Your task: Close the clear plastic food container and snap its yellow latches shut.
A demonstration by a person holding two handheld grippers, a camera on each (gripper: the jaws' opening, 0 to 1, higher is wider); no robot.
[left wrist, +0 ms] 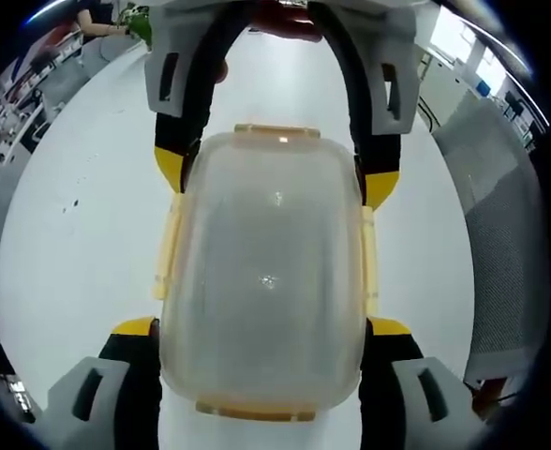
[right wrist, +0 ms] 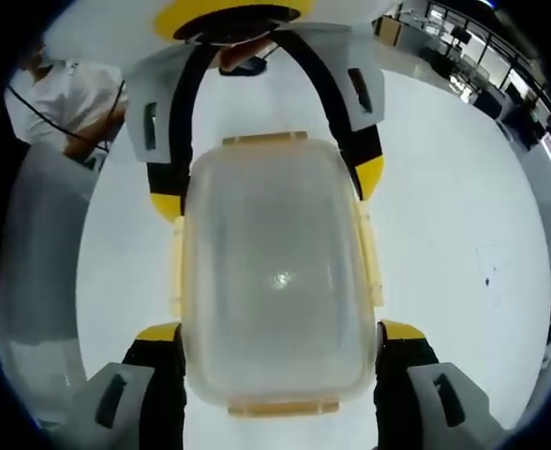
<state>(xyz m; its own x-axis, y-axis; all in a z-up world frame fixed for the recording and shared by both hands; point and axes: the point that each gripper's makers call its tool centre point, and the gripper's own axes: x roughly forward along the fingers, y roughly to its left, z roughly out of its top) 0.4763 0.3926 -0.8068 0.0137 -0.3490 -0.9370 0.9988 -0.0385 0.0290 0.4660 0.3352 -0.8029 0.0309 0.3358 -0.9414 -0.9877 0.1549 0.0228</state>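
Clear plastic container (left wrist: 266, 272) with yellow latches (left wrist: 168, 248) on a white table (left wrist: 79, 244), left gripper (left wrist: 261, 333) and right gripper (right wrist: 280, 337) facing each other from opposite ends, jaws spread wide, straddling its corners, grip unclear.

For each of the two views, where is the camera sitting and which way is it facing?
Left gripper view: rides on the left gripper, looking forward over the clear container on the white table; the right gripper faces it from the top.
Right gripper view: rides on the right gripper, facing the opposite way over the container; the left gripper is at the top, a person's sleeve behind.
Shared: container, yellow latches, table, both grippers.
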